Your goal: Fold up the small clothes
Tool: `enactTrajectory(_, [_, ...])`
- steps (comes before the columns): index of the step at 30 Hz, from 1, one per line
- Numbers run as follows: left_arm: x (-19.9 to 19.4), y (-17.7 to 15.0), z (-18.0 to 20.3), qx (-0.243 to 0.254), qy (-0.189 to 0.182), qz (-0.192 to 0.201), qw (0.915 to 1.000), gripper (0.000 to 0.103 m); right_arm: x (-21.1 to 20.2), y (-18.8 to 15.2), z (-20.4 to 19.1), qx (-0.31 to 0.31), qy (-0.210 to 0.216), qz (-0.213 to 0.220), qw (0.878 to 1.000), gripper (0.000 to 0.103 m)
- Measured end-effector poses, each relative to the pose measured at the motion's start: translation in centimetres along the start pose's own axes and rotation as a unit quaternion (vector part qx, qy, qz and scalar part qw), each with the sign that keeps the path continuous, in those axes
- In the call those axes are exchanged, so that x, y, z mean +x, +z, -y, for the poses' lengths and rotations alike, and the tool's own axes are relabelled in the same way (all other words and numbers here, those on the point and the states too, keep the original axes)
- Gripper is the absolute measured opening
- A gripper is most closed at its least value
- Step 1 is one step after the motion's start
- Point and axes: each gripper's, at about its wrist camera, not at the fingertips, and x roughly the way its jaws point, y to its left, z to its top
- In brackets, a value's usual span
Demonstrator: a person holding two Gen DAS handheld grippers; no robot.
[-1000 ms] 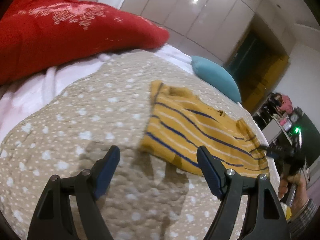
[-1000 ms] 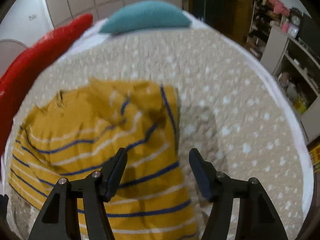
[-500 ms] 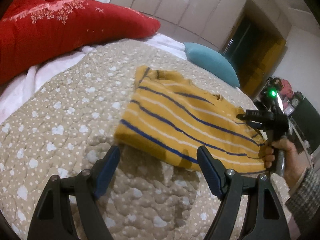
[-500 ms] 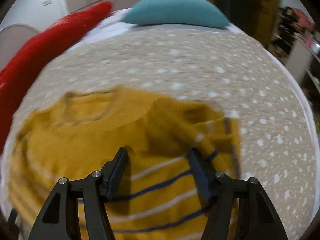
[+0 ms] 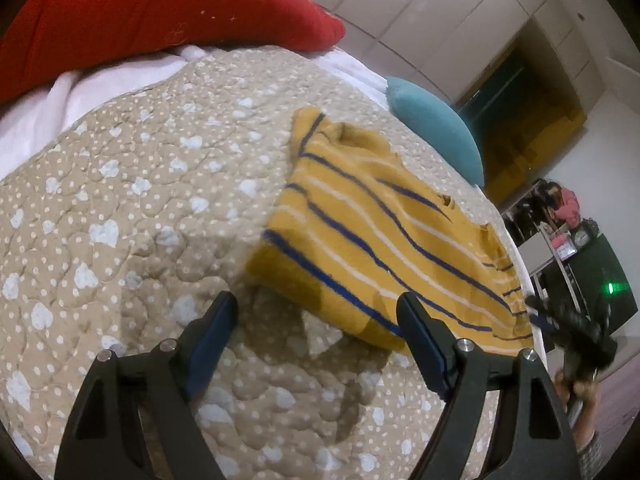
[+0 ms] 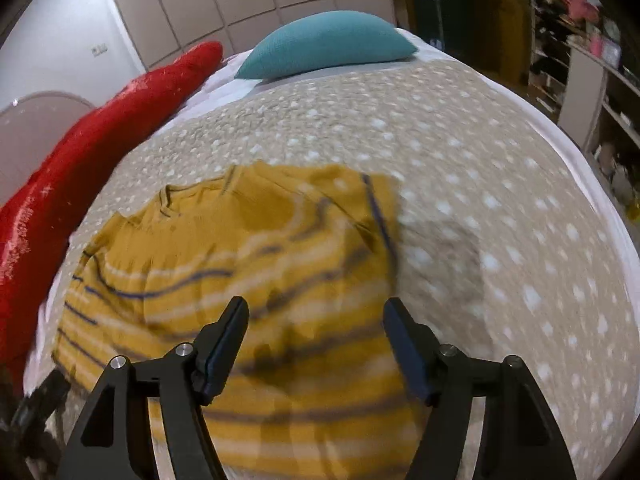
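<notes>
- In our right wrist view the yellow striped shirt (image 6: 248,280) blurs, its near edge hidden behind our fingers.
- It lies flat on the dotted bedspread (image 5: 132,208).
- Our left gripper (image 5: 316,336) and right gripper (image 6: 316,332) both gape, empty.
- A red pillow (image 5: 152,12) and a teal pillow (image 6: 328,48) sit beyond.

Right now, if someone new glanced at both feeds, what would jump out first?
The yellow striped shirt lies partly folded on the spotted beige quilt, just ahead of both open grippers, left and right. Behind it a red pillow and a teal pillow sit at the bed's far end.
</notes>
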Motion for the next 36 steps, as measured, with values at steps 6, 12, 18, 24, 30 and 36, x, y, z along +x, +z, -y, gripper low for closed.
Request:
enactTrajectory(6, [0.7, -0.6, 0.7, 0.030, 0.003, 0.004, 0.9995, 0.093, -2.3, -4.7, 4.5, 0.042, 0.006, 0.015, 0.999, 0.080])
enactTrajectory(12, [1.2, 0.9, -0.2, -0.024, -0.010, -0.018, 0.9995, 0.094, -1.9, -7.9, 7.9, 0.080, 0.049, 0.037, 0.995, 0.081])
enactTrajectory(18, [3.6, 4.0, 0.5, -0.021, 0.020, -0.031, 0.9991, 0.094, -1.5, -8.2, 7.9, 0.068, 0.075, 0.051, 0.994, 0.091])
enactTrajectory(24, [5.4, 5.8, 0.8, -0.043, 0.024, -0.045, 0.9978, 0.043, -1.5, -8.3, 8.7, 0.085, 0.112, 0.062, 0.988, 0.094])
enactTrajectory(30, [4.4, 7.5, 5.1, 0.002, 0.050, -0.062, 0.9968, 0.008, -2.2, -8.5, 8.8, 0.092, 0.114, 0.069, 0.987, 0.090])
enactTrajectory(36, [3.8, 8.5, 17.6, 0.093, -0.004, -0.053, 0.9943, 0.008, -3.8, -8.8, 12.5, 0.170, 0.162, 0.087, 0.968, 0.082])
